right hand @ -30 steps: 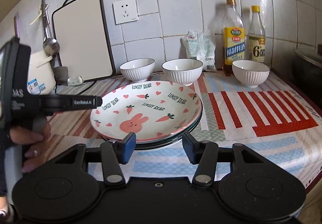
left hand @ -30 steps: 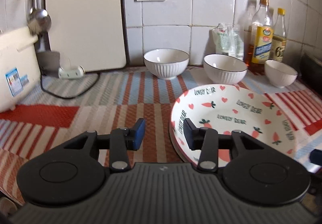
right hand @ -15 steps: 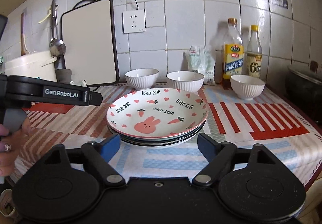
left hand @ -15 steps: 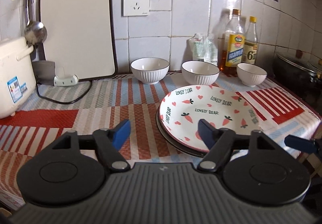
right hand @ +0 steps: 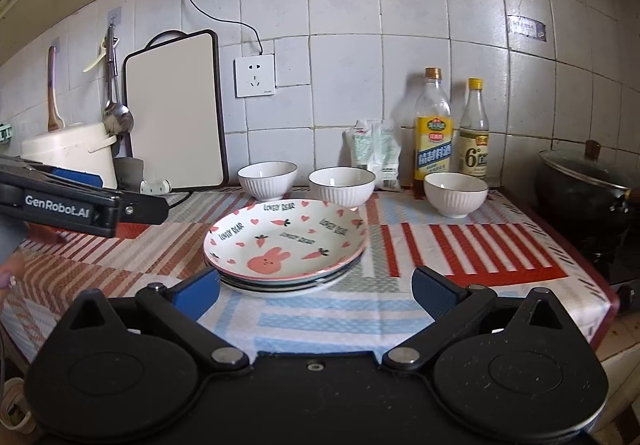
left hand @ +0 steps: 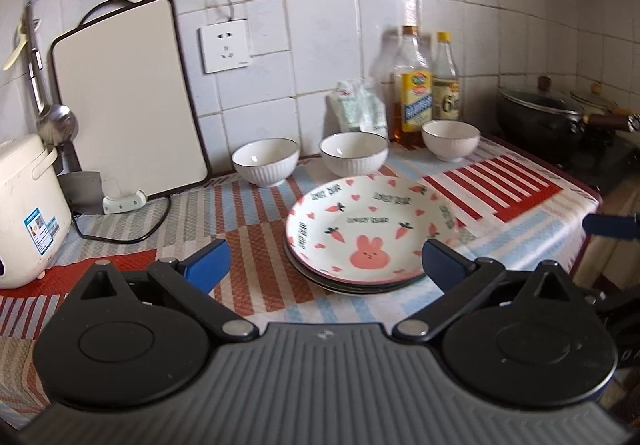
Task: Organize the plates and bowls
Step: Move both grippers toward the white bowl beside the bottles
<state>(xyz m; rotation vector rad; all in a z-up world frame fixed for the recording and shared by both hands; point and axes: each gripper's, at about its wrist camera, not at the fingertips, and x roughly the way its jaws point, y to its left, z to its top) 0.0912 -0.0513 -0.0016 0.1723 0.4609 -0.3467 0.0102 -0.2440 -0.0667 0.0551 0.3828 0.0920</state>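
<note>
Our left claw (left hand: 325, 263) stands wide, its blue fingers (left hand: 206, 261) spread and holding nothing. Our right claw (right hand: 316, 291) is just as wide and also empty.

The plates (left hand: 370, 233) sit in a stack just ahead of the left claw and a little to its right; its right finger overlaps the stack's near rim in the view, but we cannot tell if they touch. From the right claw the same stack (right hand: 285, 245) lies straight ahead, between the lines of its two fingers and slightly left of centre. The top plate shows a pink rabbit, carrots and hearts.

Beyond the stack three white bowls stand in a row near the wall, apart from one another: the left bowl (right hand: 267, 179), the middle bowl (right hand: 342, 186) just behind the plates' far rim, and the right bowl (right hand: 456, 193) further right, in front of two bottles (right hand: 434, 129).

Far left of the right claw, the left claw's body crosses the view. Everything rests on a striped cloth (right hand: 460, 249).
</note>
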